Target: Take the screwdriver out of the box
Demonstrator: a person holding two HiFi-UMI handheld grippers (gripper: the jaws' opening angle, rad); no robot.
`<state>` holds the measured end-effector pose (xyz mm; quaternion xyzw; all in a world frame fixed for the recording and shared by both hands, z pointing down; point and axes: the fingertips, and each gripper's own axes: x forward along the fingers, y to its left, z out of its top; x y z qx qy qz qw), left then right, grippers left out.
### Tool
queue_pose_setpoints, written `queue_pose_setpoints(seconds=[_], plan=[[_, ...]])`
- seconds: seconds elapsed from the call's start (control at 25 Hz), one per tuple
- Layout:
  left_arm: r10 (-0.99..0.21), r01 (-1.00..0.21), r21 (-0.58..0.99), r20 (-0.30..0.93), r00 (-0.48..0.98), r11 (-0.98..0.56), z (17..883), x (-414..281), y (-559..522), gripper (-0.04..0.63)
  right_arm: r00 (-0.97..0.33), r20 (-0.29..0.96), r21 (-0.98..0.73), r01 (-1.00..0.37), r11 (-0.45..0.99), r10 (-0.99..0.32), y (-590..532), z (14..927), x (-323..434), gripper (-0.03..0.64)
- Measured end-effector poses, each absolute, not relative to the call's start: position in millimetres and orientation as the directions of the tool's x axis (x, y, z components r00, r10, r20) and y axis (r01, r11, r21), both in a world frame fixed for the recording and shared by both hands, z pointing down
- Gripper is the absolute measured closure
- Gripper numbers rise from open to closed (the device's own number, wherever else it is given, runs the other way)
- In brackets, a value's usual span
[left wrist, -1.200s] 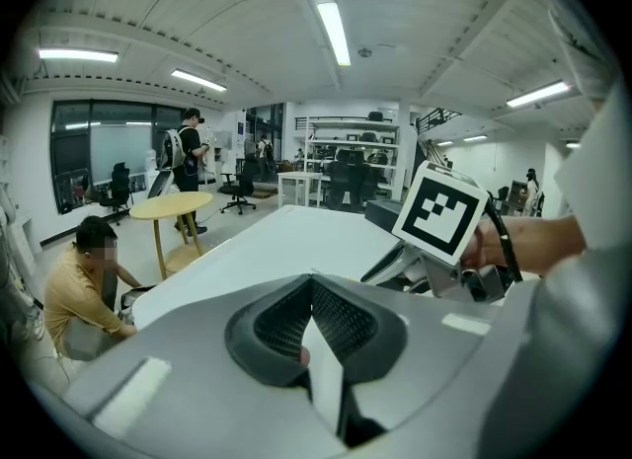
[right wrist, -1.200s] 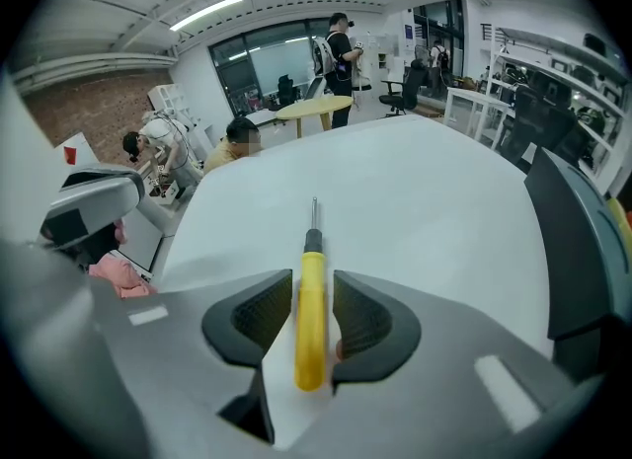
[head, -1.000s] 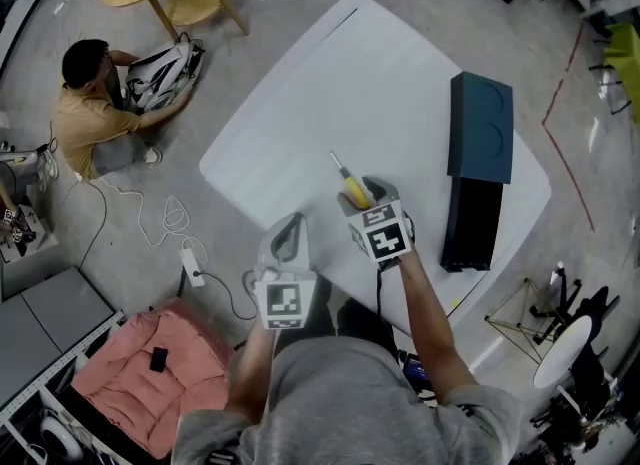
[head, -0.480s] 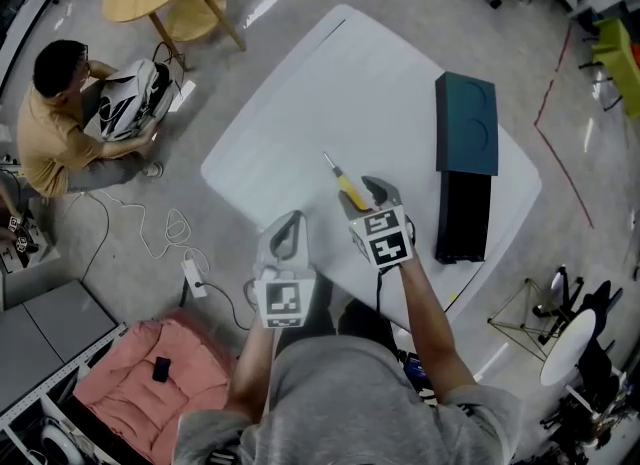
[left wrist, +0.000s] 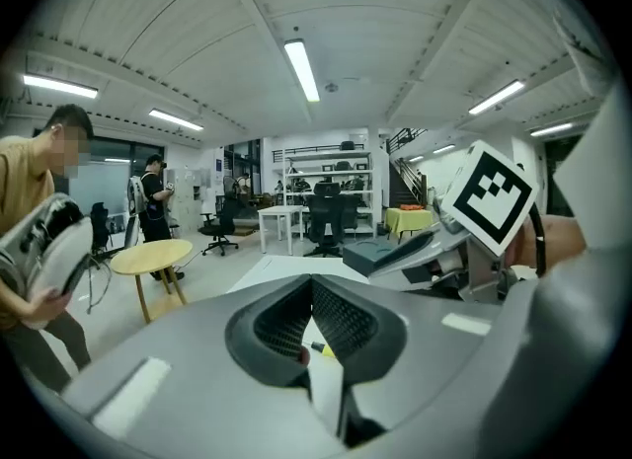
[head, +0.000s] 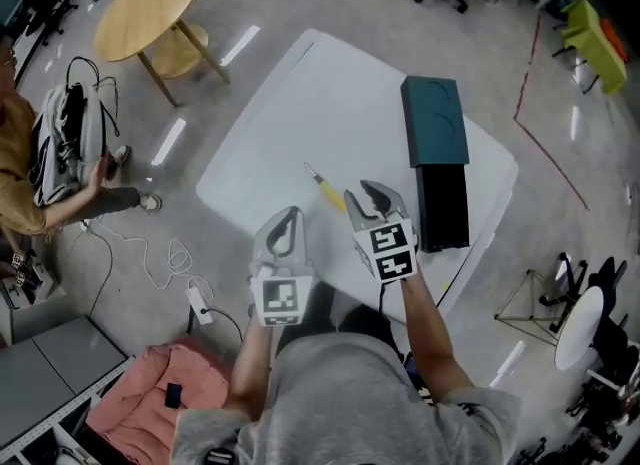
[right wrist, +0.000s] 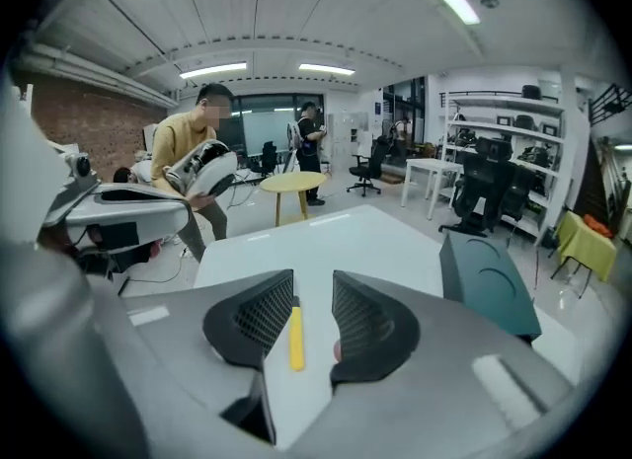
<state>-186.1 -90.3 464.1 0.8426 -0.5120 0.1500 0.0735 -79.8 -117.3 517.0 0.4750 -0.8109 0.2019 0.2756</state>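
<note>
Screwdriver point(head: 327, 189) loose on table point(head: 300, 103); right gripper point(head: 362, 193) empty, jaws just narrowed to half-wide; left gripper point(head: 289, 215) tips together. Risk: if nudged, it rolls off.

One screwdriver point(head: 325, 189), one box point(head: 436, 158) (perhaps two-part), two grippers point(head: 284, 219) point(head: 362, 194), two tables point(head: 330, 93) point(head: 140, 8)

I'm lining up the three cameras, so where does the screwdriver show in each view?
Head view: the screwdriver lies on the white table, near centre, left of the dark teal box.
Left gripper view: only a yellow sliver, low centre.
Right gripper view: yellow handle, low, just left of centre.
Shared landmark: the dark teal box.
</note>
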Motion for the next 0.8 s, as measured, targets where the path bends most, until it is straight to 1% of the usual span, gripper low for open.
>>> queue_pose_setpoints(seconds=[0.2, 0.4, 0.8], plan=[[-0.823, -0.847, -0.062, 0.284, 0.491, -0.527, 437, -168, -98, 0.583, -0.325, 0.556, -0.018, -0.925, 0.38, -0.765, -114, 477, -53, 0.537], [-0.798, -0.809, -0.086, 0.251, 0.547, -0.582, 416, -143, -96, 0.583, -0.245, 0.496, 0.001, -0.959, 0.283, -0.833, -99, 448, -21, 0.574], [-0.71, -0.703, -0.122, 0.215, 0.67, -0.701, 392, -86, -81, 0.583, -0.099, 0.416, -0.009, -0.994, 0.105, -0.904, -59, 419, 34, 0.595]])
